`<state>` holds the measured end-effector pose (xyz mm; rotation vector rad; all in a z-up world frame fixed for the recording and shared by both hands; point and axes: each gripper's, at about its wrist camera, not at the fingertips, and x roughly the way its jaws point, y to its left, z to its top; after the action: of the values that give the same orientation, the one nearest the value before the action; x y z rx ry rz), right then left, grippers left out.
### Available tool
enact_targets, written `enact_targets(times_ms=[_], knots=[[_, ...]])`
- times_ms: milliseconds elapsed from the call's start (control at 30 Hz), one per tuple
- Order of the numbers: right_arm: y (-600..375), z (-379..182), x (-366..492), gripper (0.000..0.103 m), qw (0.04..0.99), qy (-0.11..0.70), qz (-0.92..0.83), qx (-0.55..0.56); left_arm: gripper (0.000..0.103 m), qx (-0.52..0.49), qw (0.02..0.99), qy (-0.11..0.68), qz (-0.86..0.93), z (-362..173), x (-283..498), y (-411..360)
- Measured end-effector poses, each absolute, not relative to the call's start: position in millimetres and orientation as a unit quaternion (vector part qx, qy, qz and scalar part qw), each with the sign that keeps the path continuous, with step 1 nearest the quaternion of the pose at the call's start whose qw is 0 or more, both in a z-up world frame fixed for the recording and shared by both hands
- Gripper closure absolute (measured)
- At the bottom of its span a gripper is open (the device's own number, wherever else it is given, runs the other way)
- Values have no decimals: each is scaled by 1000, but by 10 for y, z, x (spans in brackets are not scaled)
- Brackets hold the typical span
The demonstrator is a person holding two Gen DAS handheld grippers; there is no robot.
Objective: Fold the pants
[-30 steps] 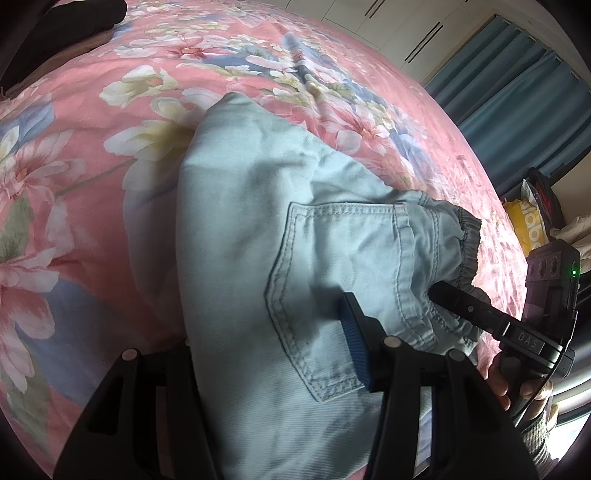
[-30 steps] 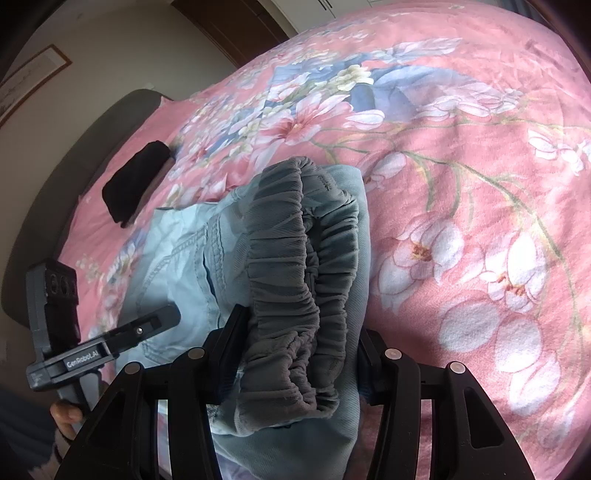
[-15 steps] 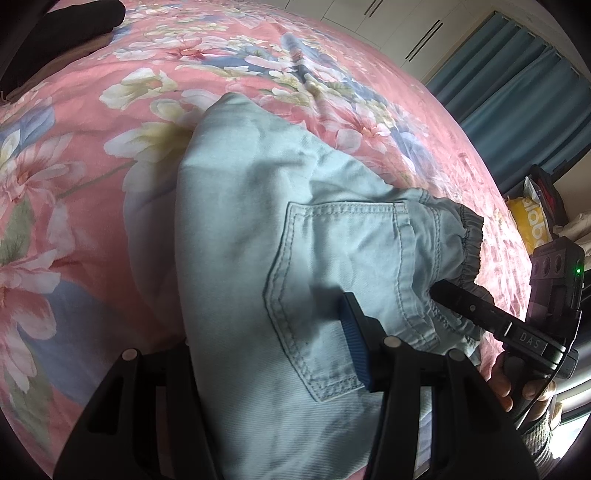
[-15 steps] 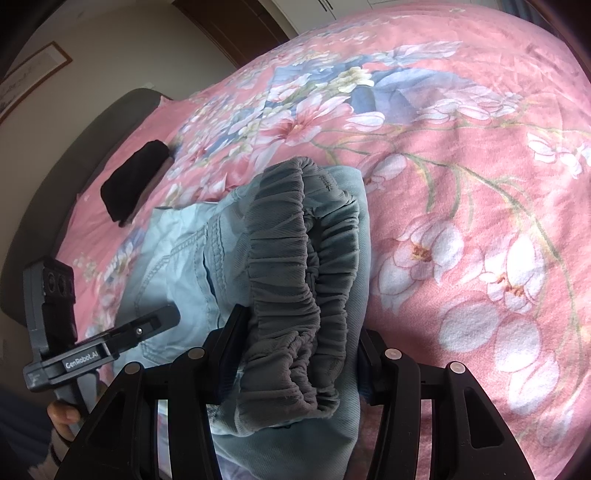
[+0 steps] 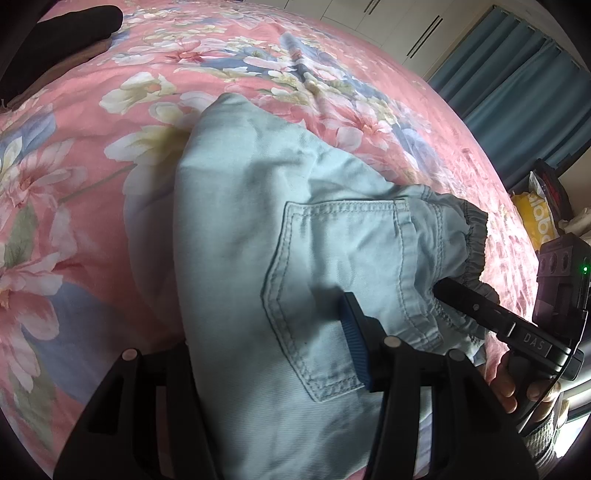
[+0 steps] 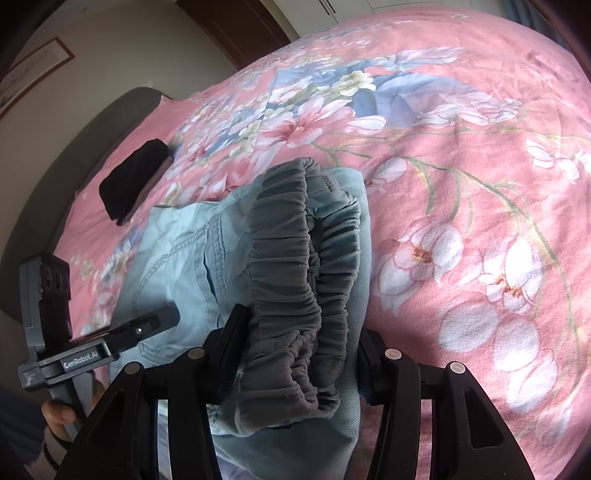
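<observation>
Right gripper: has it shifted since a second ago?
No. The right gripper stays clamped on the grey waistband, which sits in the same place against the white blossoms of the bedspread.

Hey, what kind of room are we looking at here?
Most likely a bedroom. The pale blue pants lie on a pink floral bedspread over a bed with a dark headboard, and there are teal curtains beside white wardrobe doors.

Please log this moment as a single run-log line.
left hand-held gripper: shut on pants | right hand-held gripper: shut on waistband | surface: floral bedspread
</observation>
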<state>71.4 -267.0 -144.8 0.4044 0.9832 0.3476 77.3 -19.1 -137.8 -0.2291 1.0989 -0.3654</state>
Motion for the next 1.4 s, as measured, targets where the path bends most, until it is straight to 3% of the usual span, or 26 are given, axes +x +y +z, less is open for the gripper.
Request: enact_targets(times_ms=[1200,1400], knots=[[-2461,-1302,539,58,885,431,127,122,58,-68,841,518,-140,-1332,748,-325],[-2436,-1286,522,59,888,427,125,114,66,-46,848,513,-129,-1290,724,-388]])
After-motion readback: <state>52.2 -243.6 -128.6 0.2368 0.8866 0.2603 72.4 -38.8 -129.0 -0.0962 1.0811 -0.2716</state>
